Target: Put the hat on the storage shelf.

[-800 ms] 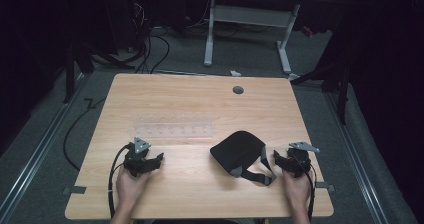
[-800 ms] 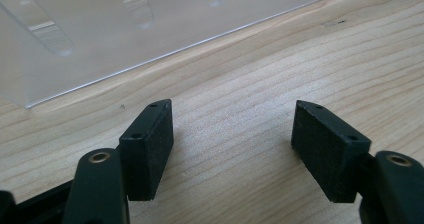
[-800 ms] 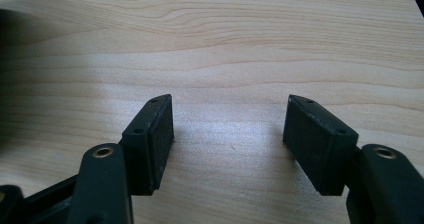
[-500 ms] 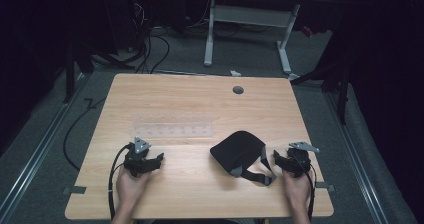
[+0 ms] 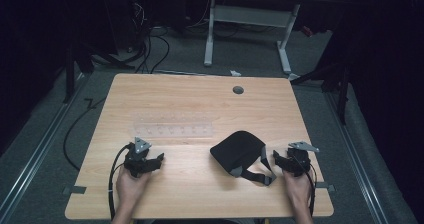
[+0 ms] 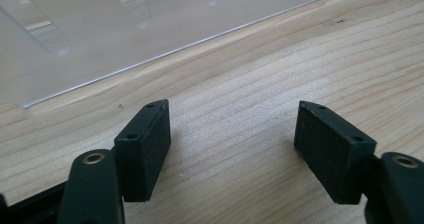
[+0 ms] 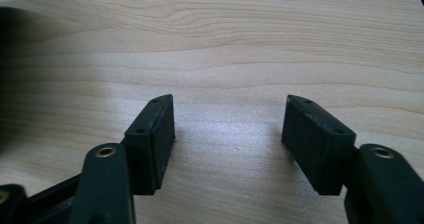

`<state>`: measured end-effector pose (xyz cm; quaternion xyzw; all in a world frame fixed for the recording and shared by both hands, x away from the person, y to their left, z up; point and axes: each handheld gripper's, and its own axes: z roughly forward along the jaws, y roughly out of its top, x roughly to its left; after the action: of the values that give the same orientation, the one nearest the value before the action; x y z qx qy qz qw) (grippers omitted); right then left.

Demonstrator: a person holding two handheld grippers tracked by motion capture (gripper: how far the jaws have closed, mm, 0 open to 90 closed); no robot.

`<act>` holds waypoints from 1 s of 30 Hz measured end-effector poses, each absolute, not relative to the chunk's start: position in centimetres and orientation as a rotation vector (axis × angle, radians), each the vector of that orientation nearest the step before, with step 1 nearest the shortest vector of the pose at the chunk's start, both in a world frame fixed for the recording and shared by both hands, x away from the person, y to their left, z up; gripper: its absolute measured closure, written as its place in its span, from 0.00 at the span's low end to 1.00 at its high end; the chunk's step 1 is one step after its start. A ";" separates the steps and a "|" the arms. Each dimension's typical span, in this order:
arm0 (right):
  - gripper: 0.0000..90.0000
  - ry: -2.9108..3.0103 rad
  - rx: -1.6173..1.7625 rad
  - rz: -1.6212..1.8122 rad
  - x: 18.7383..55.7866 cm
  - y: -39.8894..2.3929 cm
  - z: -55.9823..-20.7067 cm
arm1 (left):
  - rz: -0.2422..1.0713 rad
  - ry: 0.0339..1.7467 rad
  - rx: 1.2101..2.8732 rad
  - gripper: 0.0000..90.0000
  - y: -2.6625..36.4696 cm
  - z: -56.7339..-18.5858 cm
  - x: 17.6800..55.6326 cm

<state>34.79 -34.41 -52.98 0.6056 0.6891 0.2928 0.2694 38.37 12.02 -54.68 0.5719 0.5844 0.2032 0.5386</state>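
A black padded pouch with grey-buckled straps point(image 5: 239, 152) lies on the wooden table point(image 5: 200, 104), right of centre near the front. A clear plastic rack with small slots point(image 5: 173, 129) lies flat left of centre. My left gripper point(image 5: 159, 159) rests on the table just in front of the rack's left end, open, nothing between its pads point(image 6: 145, 149); the rack's edge point(image 6: 150, 59) lies just beyond them. My right gripper point(image 5: 276, 159) rests right of the pouch near its strap, open over bare wood point(image 7: 230, 134).
A round grey cable grommet point(image 5: 238, 90) sits at the table's back centre. Tape tabs point(image 5: 74, 189) mark the front corners. Behind the table stand a white desk frame point(image 5: 247, 19) and cables on the floor point(image 5: 150, 49).
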 end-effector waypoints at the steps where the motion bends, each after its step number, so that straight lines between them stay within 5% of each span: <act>1: 0.44 1.858 1.633 0.789 34.8 -34.4 -53.0 | 0.483 1.390 1.360 0.35 12.0 -54.7 38.4; 30: 0.46 1.816 1.588 1.079 31.9 -34.7 -50.8 | 0.484 1.388 1.362 0.34 12.0 -54.7 38.4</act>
<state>31.85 -34.67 -50.76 0.5822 0.6659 0.3956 0.2472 38.36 12.00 -54.70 0.5727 0.5836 0.2033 0.5386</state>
